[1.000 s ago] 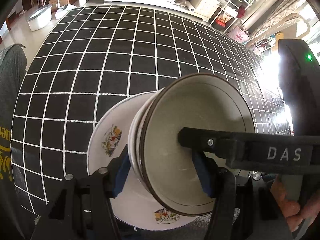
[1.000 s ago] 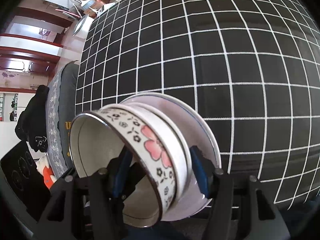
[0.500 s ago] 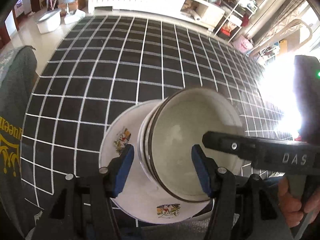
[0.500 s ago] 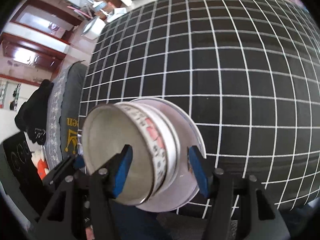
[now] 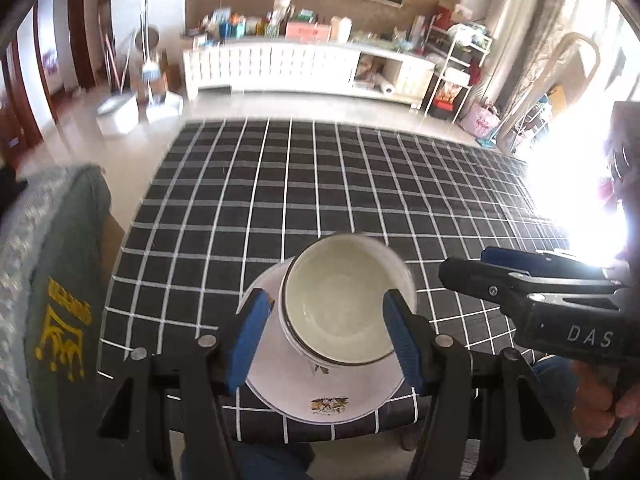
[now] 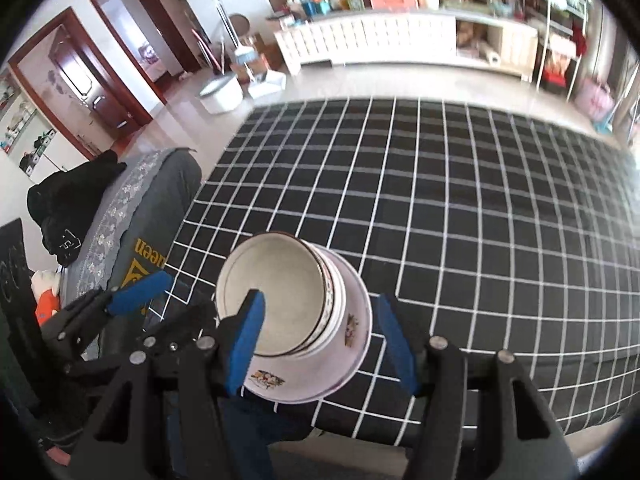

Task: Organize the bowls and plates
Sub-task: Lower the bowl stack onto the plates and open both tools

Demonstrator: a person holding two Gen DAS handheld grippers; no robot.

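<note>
The black tablecloth with white grid lines (image 5: pixel 340 184) lies bare beyond and to either side of the stacked white bowls (image 5: pixel 344 304) on the white decorated plate (image 5: pixel 328 396) at its near edge. A grey fabric-covered chair back (image 5: pixel 60 280) stands just beside the table's left side.

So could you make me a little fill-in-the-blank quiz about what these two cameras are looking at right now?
1. The stacked bowls sit on top of a white ____.
2. The tablecloth is black with a grid of ____ lines.
3. The pads on the fingers of both grippers are coloured ____.
4. The left gripper and the right gripper both stand ____, with their pads clear of the dishes.

Missing words: plate; white; blue; open
</note>
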